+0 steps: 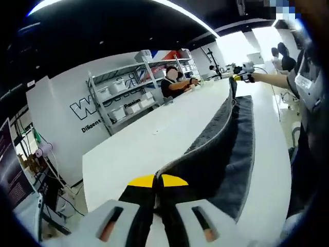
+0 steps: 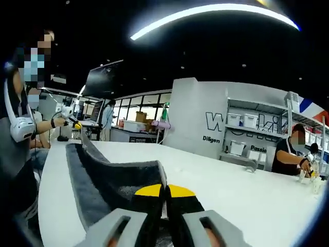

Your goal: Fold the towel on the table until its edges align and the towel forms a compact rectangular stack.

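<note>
The left gripper (image 1: 158,181) is clamped on one corner of the dark grey terry towel (image 1: 234,149), its pinched edge hidden between yellow-tipped jaws. The right gripper (image 2: 165,191) is likewise clamped on another corner, towel stretching toward 11 o'clock over the long white table (image 2: 226,180). A seated person (image 2: 288,152) at 3 o'clock is small and partly cut off.

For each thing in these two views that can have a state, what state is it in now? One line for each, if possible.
Towel: dark grey, stretched lengthwise between the two claws, one edge raised, the rest lying on the white table.
Left claw: shut on the towel's near corner.
Right claw: shut on the towel's other end.
Seated person: at the table's far side, hands on small objects.
</note>
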Demonstrator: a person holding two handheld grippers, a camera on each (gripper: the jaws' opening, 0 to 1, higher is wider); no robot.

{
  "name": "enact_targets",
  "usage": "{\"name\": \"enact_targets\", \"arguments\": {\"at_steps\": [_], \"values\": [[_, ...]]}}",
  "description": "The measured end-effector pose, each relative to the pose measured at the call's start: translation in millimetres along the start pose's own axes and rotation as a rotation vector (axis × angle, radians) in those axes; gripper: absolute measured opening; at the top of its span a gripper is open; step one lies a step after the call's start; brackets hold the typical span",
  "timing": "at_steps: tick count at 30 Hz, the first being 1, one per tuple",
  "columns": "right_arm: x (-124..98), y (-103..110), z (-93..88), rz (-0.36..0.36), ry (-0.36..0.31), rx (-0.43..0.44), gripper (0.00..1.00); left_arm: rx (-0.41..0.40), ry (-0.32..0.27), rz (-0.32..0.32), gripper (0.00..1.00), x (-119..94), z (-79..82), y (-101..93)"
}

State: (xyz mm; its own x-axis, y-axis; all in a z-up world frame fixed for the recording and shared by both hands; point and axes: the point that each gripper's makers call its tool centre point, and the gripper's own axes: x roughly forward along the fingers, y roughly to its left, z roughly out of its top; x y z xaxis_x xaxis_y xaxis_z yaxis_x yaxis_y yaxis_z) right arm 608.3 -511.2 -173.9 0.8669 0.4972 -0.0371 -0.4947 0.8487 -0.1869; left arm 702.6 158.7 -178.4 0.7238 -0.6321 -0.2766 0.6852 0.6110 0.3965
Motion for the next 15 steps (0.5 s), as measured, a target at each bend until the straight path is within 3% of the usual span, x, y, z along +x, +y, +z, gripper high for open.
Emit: {"name": "enact_targets", "arguments": {"at_steps": [1, 2, 10, 15], "values": [[0.0, 0.0, 0.0, 0.000, 0.000, 0.000, 0.03, 0.000, 0.000, 0.000, 0.04, 0.0, 0.0, 0.0], [-12.2, 9.9, -8.2, 0.027, -0.007, 0.022, 0.03, 0.006, 0.019, -0.036, 0.04, -15.4, -13.5, -17.1], [-29.8, 16.9, -1.8, 0.025, -0.074, 0.054, 0.03, -0.029, 0.001, -0.038, 0.04, -35.8, -19.8, -24.6], [-40.8, 26.8, -5.6, 0.038, -0.069, 0.057, 0.03, 0.016, 0.013, -0.124, 0.04, -41.8, -29.4, -46.4]]}}
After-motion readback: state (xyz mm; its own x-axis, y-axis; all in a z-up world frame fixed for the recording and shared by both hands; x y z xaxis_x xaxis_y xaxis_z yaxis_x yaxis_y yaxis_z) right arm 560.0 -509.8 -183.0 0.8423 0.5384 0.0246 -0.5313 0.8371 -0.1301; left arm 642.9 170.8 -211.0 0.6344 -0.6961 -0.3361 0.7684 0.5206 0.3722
